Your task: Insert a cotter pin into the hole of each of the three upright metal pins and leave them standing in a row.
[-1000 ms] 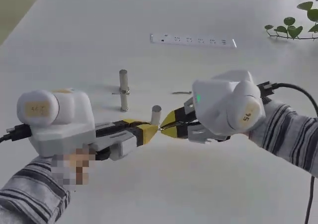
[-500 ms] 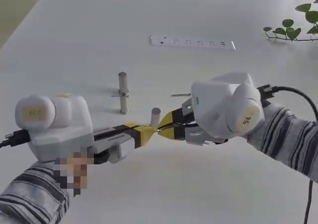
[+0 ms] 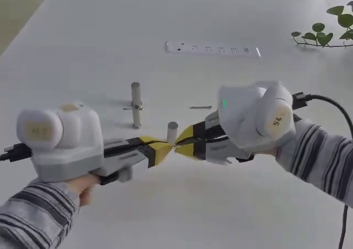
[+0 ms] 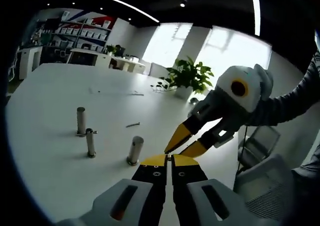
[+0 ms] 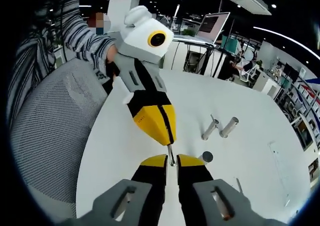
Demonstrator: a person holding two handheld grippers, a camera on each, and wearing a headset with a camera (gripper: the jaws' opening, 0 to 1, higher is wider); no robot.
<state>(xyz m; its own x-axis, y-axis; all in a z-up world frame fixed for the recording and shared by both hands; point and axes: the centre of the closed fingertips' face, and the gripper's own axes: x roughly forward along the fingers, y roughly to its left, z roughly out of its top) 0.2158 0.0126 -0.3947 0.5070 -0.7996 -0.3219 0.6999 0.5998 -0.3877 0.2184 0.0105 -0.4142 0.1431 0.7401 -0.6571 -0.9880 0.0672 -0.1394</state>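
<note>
Cotter pin (image 5: 171, 157) | left hand-held gripper (image 4: 169, 159) pinches it, level | right hand-held gripper (image 3: 180, 146) tip-to-tip, grip unclear

left claw (image 3: 164, 148), right claw (image 3: 184, 144): white, yellow-black tips | sleeves (image 3: 318, 151): grey-striped

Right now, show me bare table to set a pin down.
Free: the wide strip between the power strip and the pins; the near table this side of the left gripper and right gripper. Crowded: around the short pin, where their tips meet on a held cotter pin, and the loose cotter pin behind it.
</note>
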